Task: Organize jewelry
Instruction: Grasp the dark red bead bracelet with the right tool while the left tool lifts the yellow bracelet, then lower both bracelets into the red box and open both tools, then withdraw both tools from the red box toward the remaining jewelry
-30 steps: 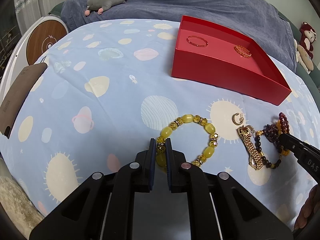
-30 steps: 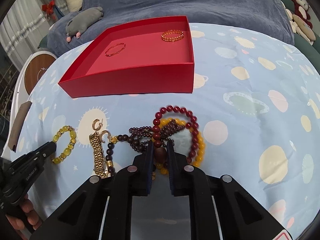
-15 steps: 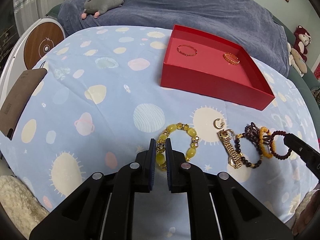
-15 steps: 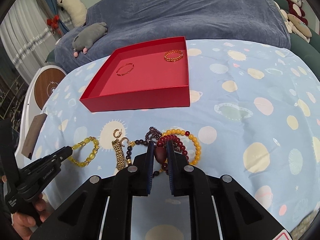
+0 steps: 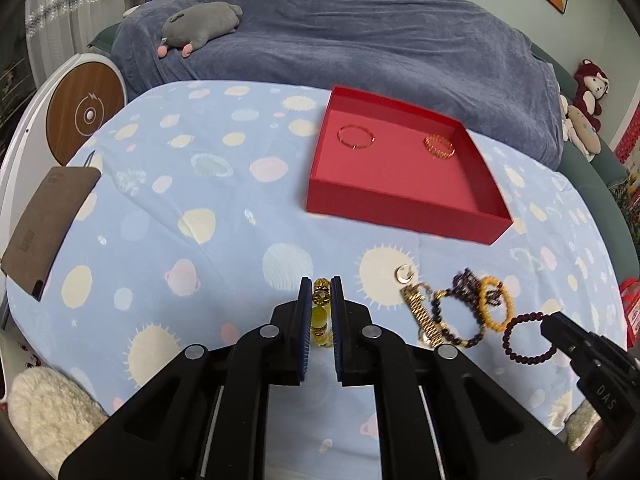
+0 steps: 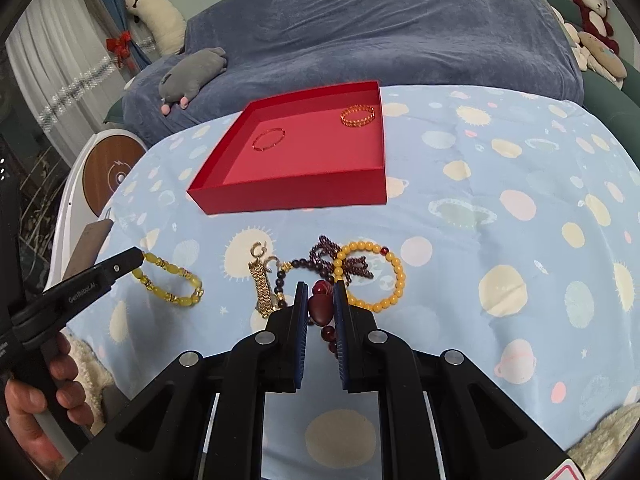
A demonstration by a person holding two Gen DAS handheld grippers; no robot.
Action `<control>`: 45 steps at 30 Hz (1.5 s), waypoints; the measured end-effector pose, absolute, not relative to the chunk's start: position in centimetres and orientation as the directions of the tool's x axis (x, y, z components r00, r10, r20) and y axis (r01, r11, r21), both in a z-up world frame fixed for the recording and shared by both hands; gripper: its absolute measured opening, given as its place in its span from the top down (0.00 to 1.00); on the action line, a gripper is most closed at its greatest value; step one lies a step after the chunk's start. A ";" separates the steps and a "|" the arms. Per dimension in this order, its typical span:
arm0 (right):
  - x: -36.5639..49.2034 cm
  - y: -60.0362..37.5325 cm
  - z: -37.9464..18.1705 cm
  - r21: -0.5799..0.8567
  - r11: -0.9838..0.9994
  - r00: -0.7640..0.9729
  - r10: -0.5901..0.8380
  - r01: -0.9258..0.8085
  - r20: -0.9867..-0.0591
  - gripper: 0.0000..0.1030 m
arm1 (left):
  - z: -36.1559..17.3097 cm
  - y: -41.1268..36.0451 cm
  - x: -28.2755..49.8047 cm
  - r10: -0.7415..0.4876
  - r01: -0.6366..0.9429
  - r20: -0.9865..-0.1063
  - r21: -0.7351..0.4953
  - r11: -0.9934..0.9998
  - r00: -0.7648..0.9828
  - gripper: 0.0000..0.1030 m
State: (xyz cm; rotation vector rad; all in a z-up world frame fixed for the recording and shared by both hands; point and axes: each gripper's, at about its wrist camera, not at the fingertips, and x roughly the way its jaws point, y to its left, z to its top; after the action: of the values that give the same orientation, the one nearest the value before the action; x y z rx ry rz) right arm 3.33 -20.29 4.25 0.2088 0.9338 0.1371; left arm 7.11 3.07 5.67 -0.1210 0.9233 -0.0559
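- The left gripper [image 5: 321, 285] pinches the yellow bead bracelet [image 6: 172, 280] between its narrowed fingers; the loop hangs from them above the patterned cloth [image 5: 168, 216], though how far clear of it is hard to judge.
- The right gripper [image 6: 321, 286] is clamped on the dark red bead bracelet [image 5: 528, 338], a large oval bead caught between its pads.
- On the cloth between the two lie a gold watch [image 5: 422, 312], a small gold earring [image 5: 405, 274], a dark purple bead strand [image 6: 332, 258] and an orange bead bracelet [image 6: 376, 276], tangled together.
- The red tray [image 5: 400, 210] sits farther back, holding a thin red bangle [image 5: 356, 137] and a gold beaded ring bracelet [image 5: 439, 146], well apart.
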 end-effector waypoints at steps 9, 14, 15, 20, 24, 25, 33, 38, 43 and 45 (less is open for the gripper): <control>8.0 -21.3 7.8 0.270 0.961 0.633 0.242 -0.054 -0.735 0.88 | 10.4 1.7 11.7 -0.157 0.082 -0.741 -0.137 0.987 0.653 0.91; 13.0 -21.6 8.8 0.291 0.954 0.641 0.266 -0.069 -0.720 0.88 | 12.9 0.5 16.3 -0.175 0.111 -0.702 -0.136 0.984 0.690 0.91; 14.1 -21.7 8.8 0.298 0.952 0.641 0.269 -0.066 -0.719 0.88 | 13.2 0.3 17.5 -0.175 0.111 -0.698 -0.135 0.985 0.694 0.91; 19.6 -22.0 8.5 0.302 0.952 0.640 0.257 -0.040 -0.724 0.88 | 13.2 -1.0 22.3 -0.167 0.112 -0.696 -0.124 0.986 0.698 0.91; 23.2 -22.1 7.5 0.287 0.957 0.634 0.237 -0.025 -0.736 0.88 | 11.5 -1.9 25.3 -0.165 0.112 -0.717 -0.121 0.986 0.677 0.91; 24.1 -22.1 7.1 0.284 0.959 0.630 0.233 -0.022 -0.740 0.88 | 11.0 -2.1 26.0 -0.163 0.112 -0.724 -0.119 0.987 0.670 0.91; 27.8 -21.6 3.5 0.258 0.966 0.586 0.214 -0.008 -0.782 0.88 | 6.9 -2.7 29.8 -0.134 0.079 -0.771 -0.109 0.991 0.622 0.91; 28.3 -20.9 2.7 0.245 0.969 0.580 0.214 -0.026 -0.786 0.77 | 5.6 -2.9 30.4 -0.119 0.062 -0.775 -0.103 0.993 0.621 0.77; 27.5 -20.8 3.3 0.252 0.967 0.601 0.217 -0.026 -0.769 0.56 | 5.5 -3.3 29.2 -0.101 0.063 -0.762 -0.079 0.995 0.640 0.51; 26.7 -20.9 3.7 0.264 0.964 0.605 0.223 -0.021 -0.764 0.56 | 5.6 -3.3 28.7 -0.105 0.070 -0.765 -0.078 0.994 0.635 0.51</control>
State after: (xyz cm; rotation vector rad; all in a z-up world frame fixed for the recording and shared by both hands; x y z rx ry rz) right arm 26.74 -20.88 3.70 0.2384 0.9119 0.1429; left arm 28.69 -3.35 5.58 -0.0428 0.8773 -0.0999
